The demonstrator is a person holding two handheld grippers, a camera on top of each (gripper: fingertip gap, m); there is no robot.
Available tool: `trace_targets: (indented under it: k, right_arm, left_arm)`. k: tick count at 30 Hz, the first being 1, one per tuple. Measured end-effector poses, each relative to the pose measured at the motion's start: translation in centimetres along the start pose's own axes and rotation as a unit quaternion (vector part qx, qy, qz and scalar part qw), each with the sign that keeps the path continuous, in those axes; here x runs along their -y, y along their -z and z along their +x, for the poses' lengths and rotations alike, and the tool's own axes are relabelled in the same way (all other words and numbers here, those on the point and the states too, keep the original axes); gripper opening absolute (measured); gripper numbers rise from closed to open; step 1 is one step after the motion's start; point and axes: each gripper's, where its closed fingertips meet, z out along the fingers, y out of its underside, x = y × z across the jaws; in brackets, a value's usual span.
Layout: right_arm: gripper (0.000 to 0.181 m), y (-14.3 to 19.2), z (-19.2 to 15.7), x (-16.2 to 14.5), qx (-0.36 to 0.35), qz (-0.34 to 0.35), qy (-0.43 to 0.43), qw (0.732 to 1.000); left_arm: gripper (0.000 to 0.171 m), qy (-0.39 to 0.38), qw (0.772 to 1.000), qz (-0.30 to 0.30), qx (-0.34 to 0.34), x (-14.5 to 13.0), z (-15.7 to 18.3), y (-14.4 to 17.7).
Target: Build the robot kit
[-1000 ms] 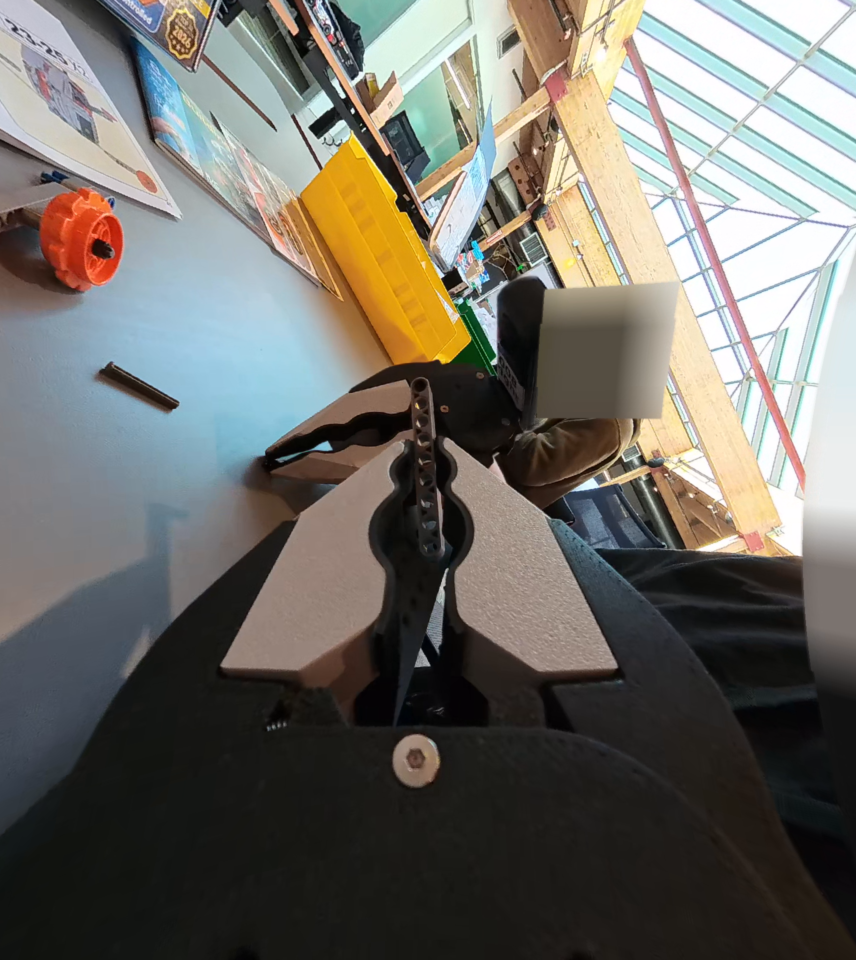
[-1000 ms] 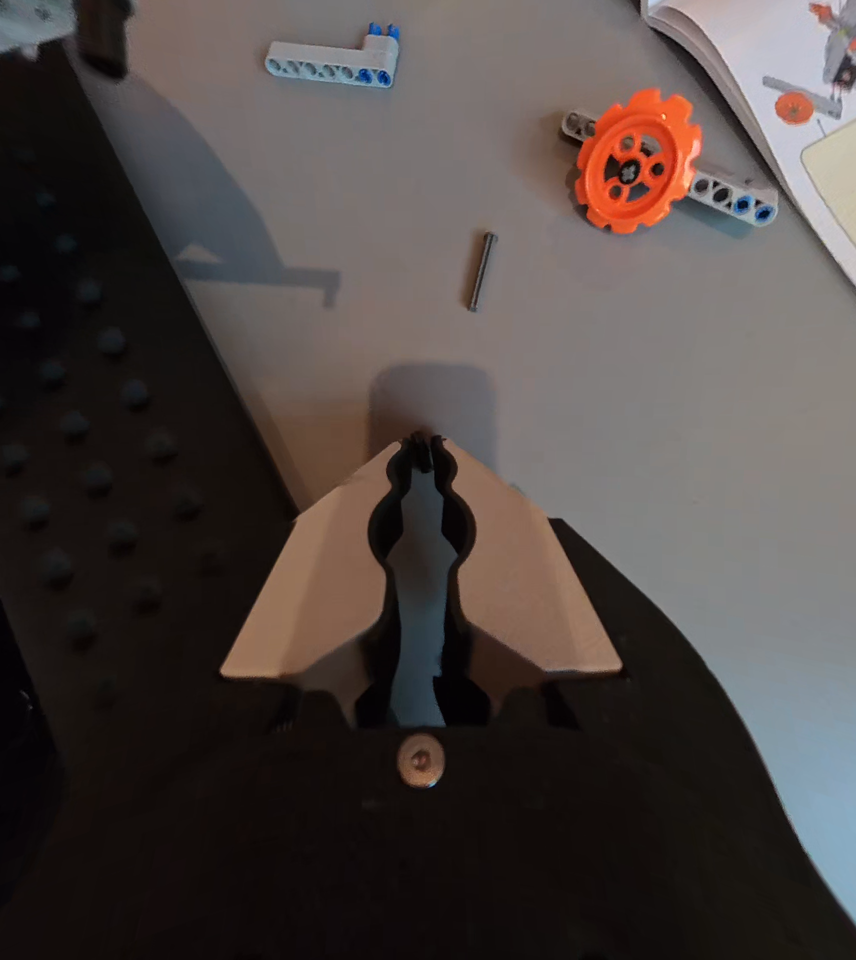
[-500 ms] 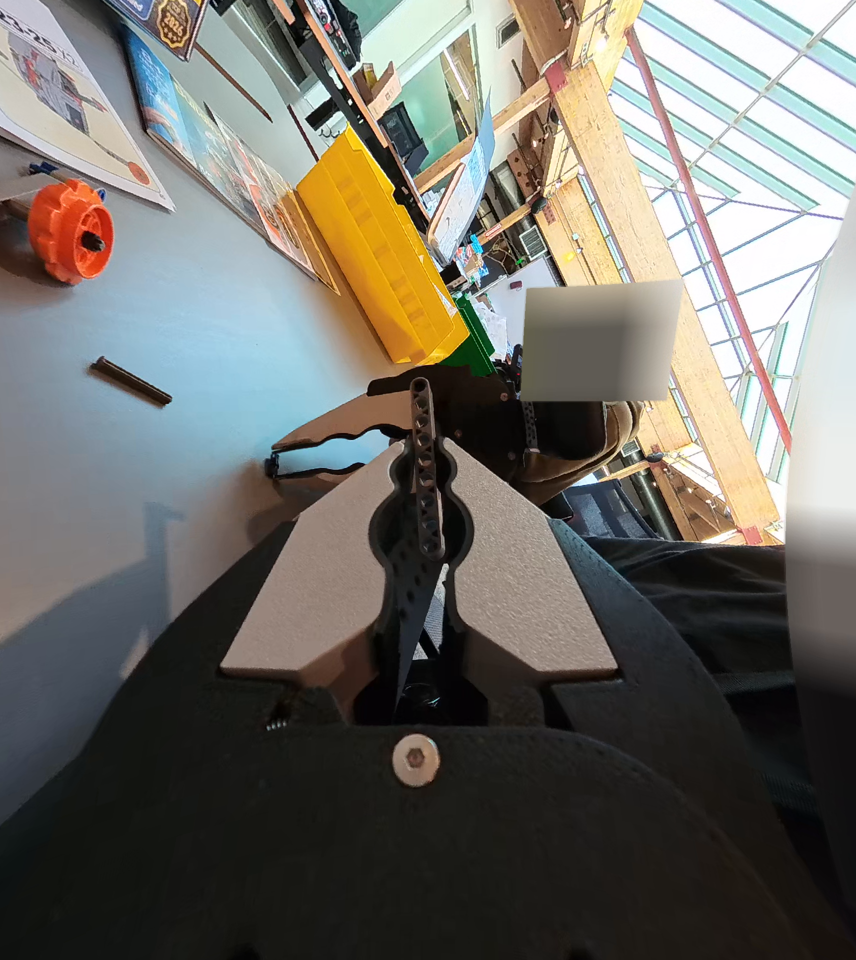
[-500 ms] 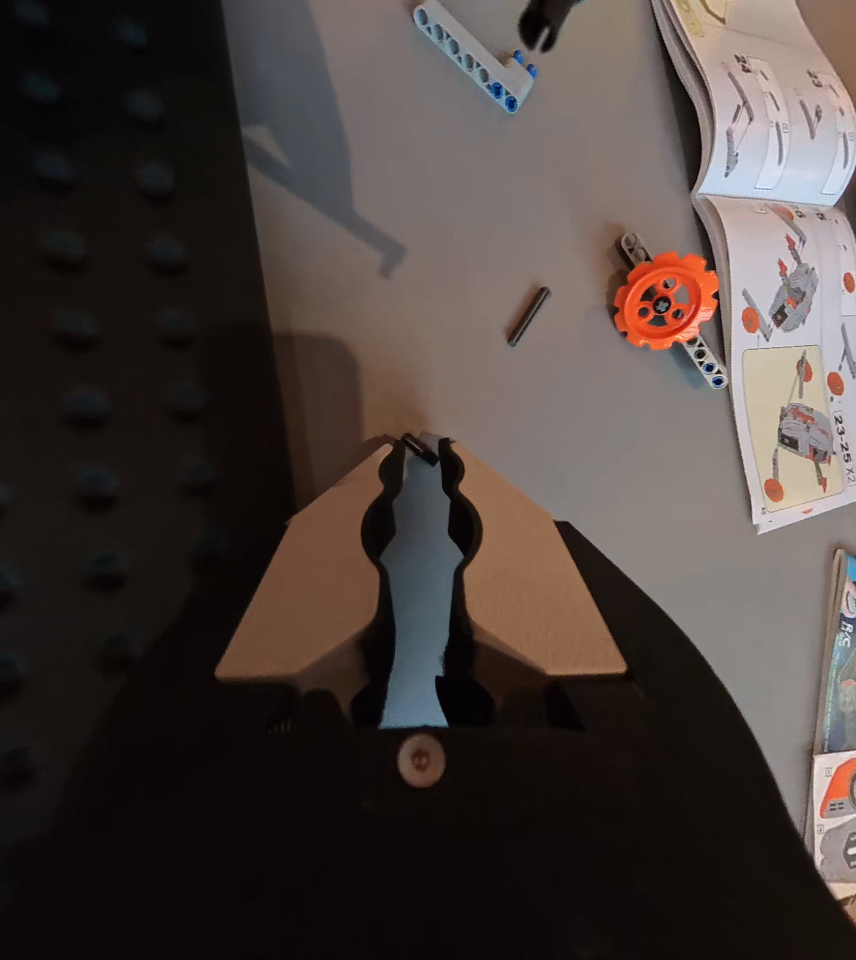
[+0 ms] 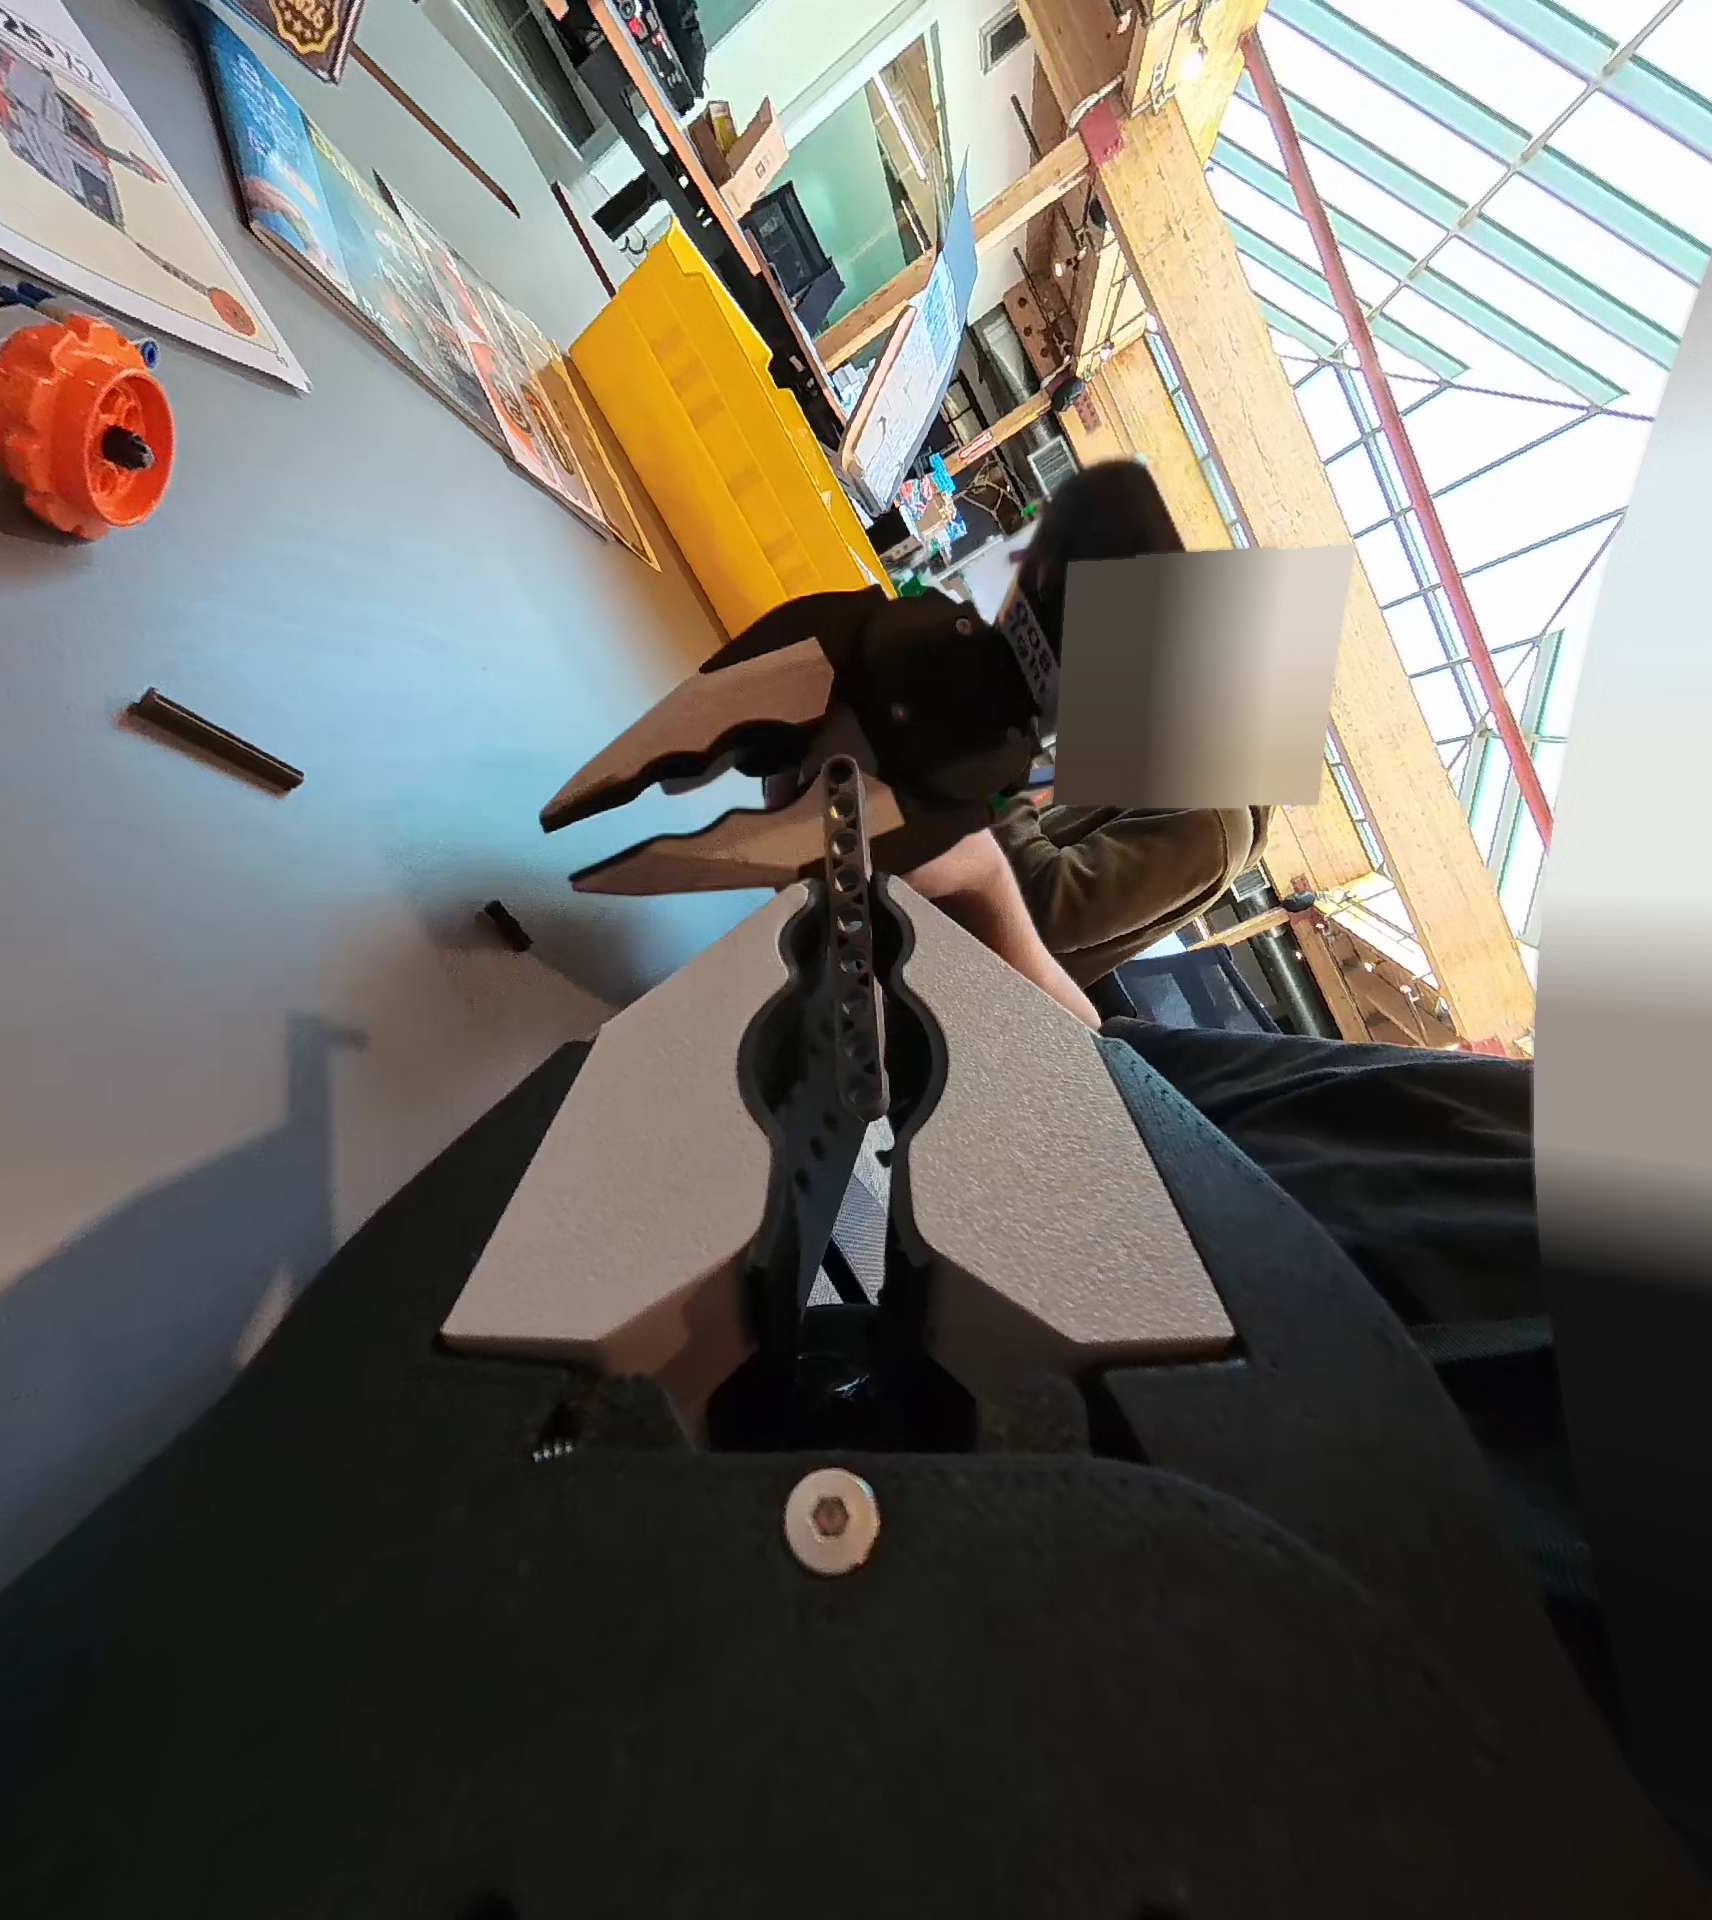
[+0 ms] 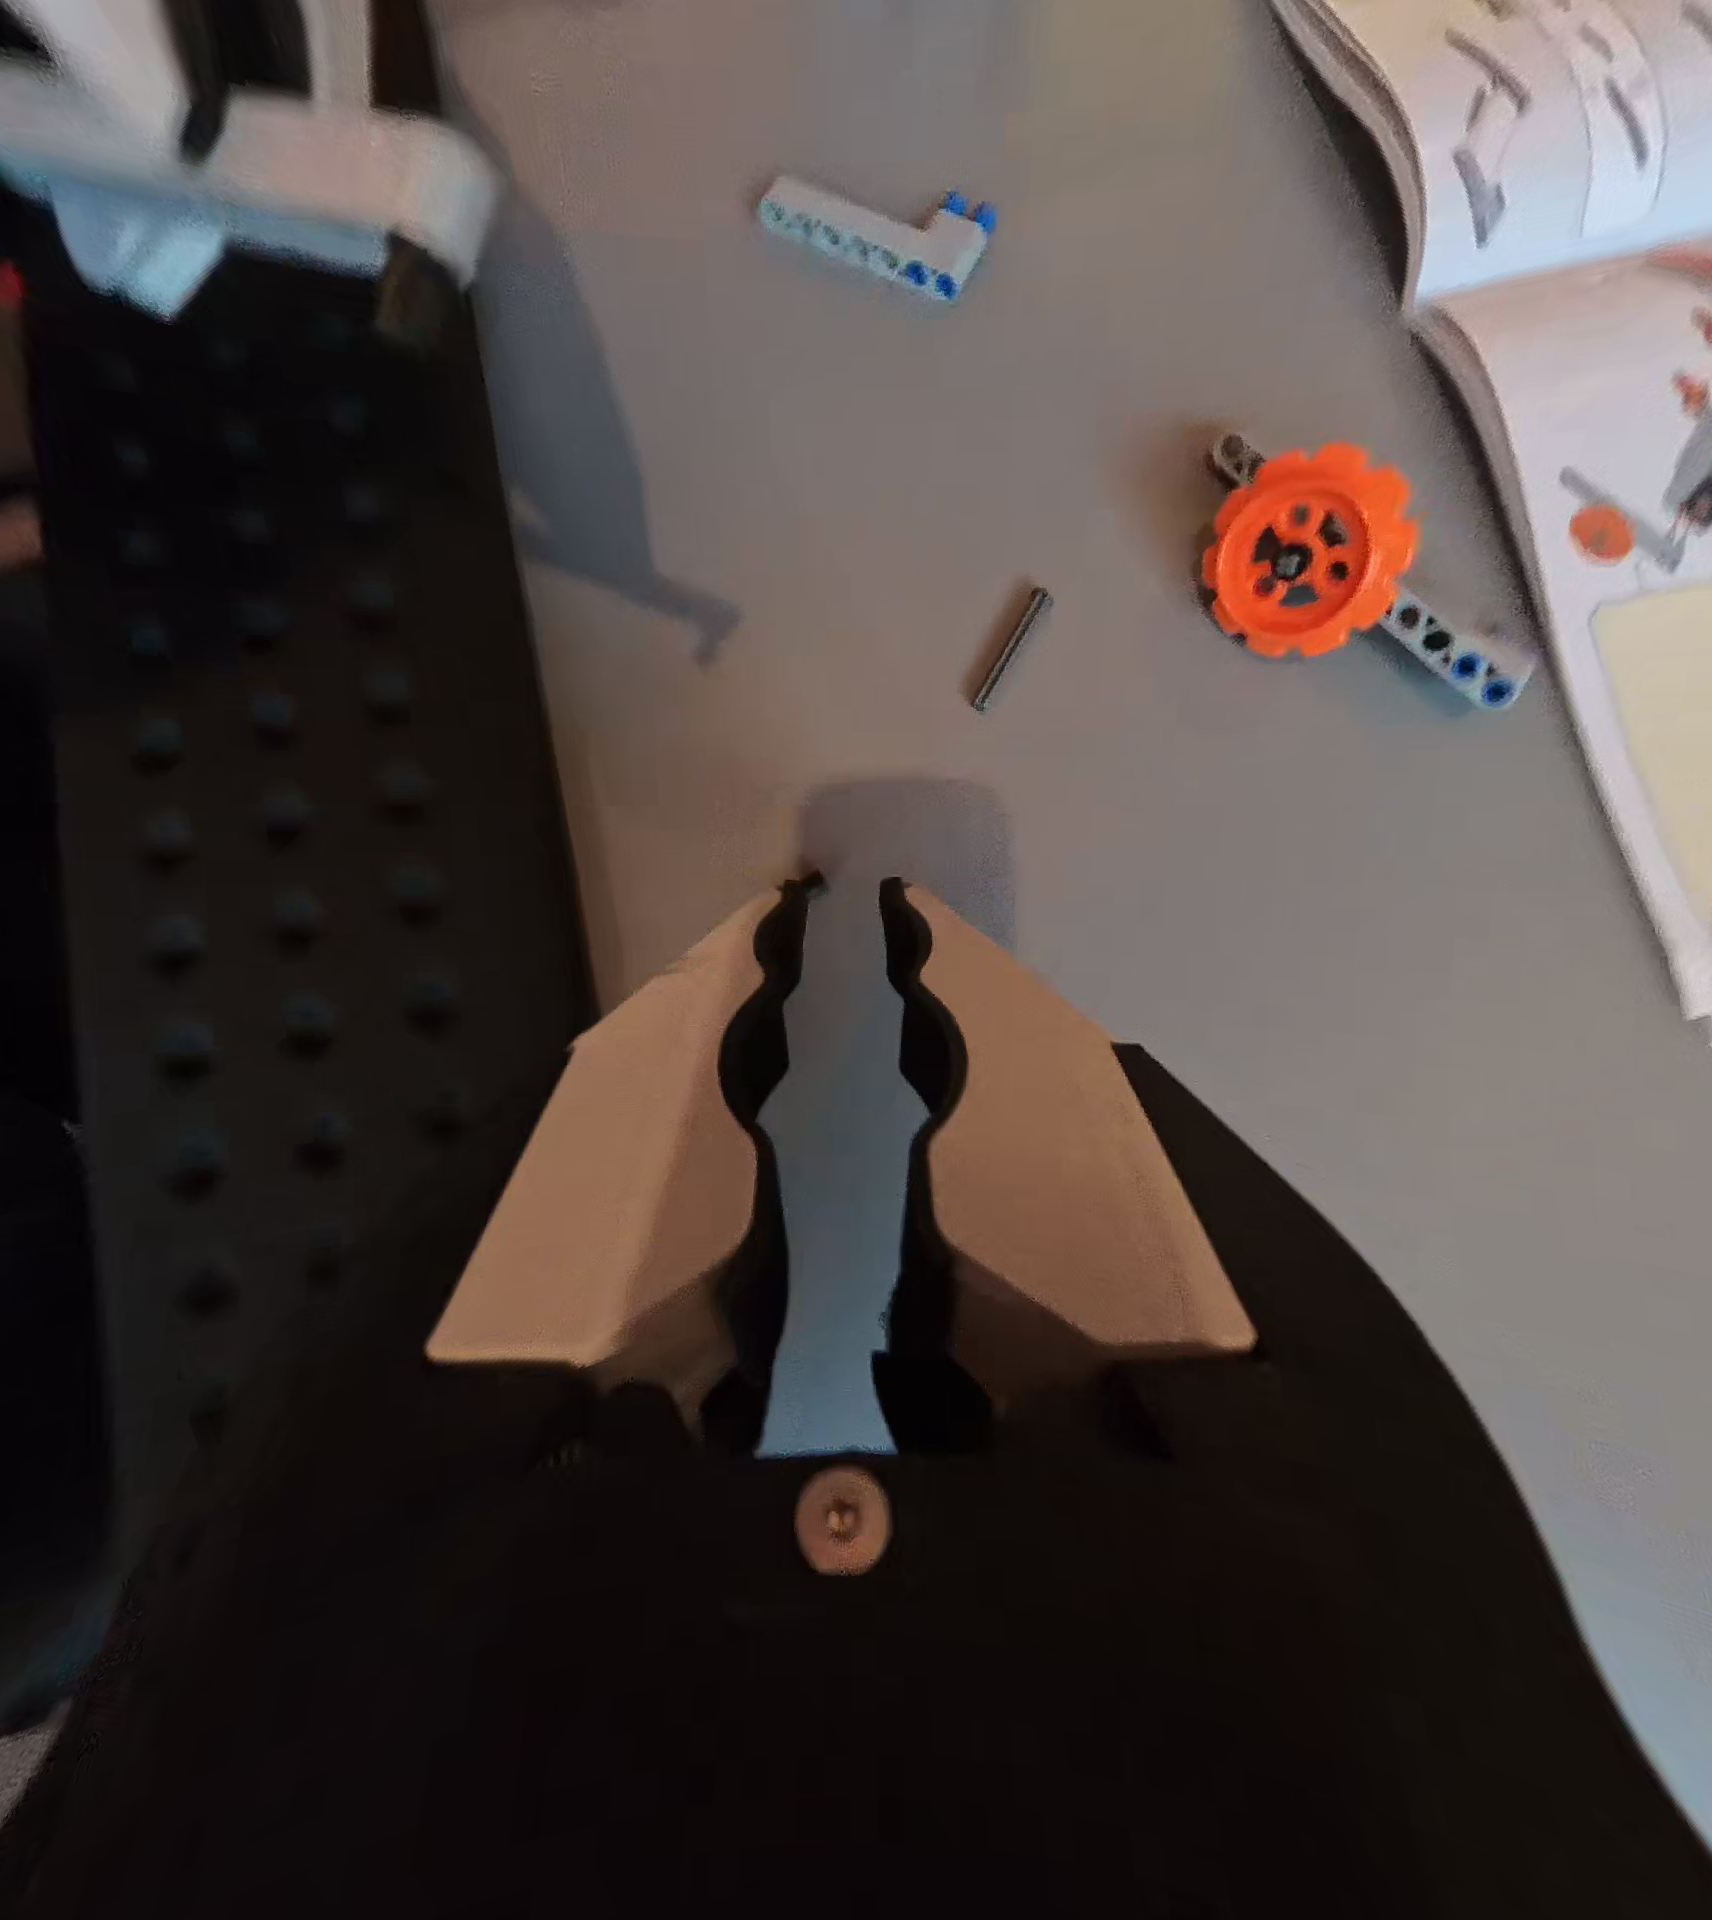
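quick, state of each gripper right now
left gripper: shut on a dark grey perforated plastic beam.
right gripper: open, holding nothing, just above the grey table, with a small black pin below its tips.

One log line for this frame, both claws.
left claw: shut on black beam | right claw: open, empty, above table

Beam (image 5: 847, 935): dark, slim, row of holes; pinched between the left gripper (image 5: 844, 894) fingers, its end poking out past their tips.
Pin (image 5: 507, 925): small, dark; lies on the table just below the right gripper (image 6: 847, 885), beside its left fingertip, jaws parted.
Axle (image 6: 1010, 648): dark rod, flat on the table, ahead of the right gripper.
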Motion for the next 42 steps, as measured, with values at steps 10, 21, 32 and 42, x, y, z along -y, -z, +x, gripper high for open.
trace_targets:
  k: [10, 21, 32, 42]
  right_arm:
    - [0.016, -0.7, -0.8, -0.6, -0.072, -0.012, -0.157, 0.985]
    - [0.016, -1.6, -0.5, -1.1, -0.114, -0.025, -0.174, 0.978]
    - [0.004, -2.1, -0.8, -1.2, -0.09, -0.024, -0.133, 0.987]
    - [0.004, -2.1, -1.0, -1.0, -0.036, -0.002, -0.054, 0.998]
  left_arm:
    - [0.006, 0.0, 1.0, 0.007, 0.003, 0.2, -0.1, 0.6]
    - [0.006, -0.003, 1.0, 0.004, -0.001, 0.1, 0.3, 0.7]
    - [0.006, -0.003, 1.0, 0.002, -0.002, 0.0, 0.4, 0.6]
    - [0.006, -0.001, 1.0, 0.002, 0.007, 0.0, -0.1, 0.6]
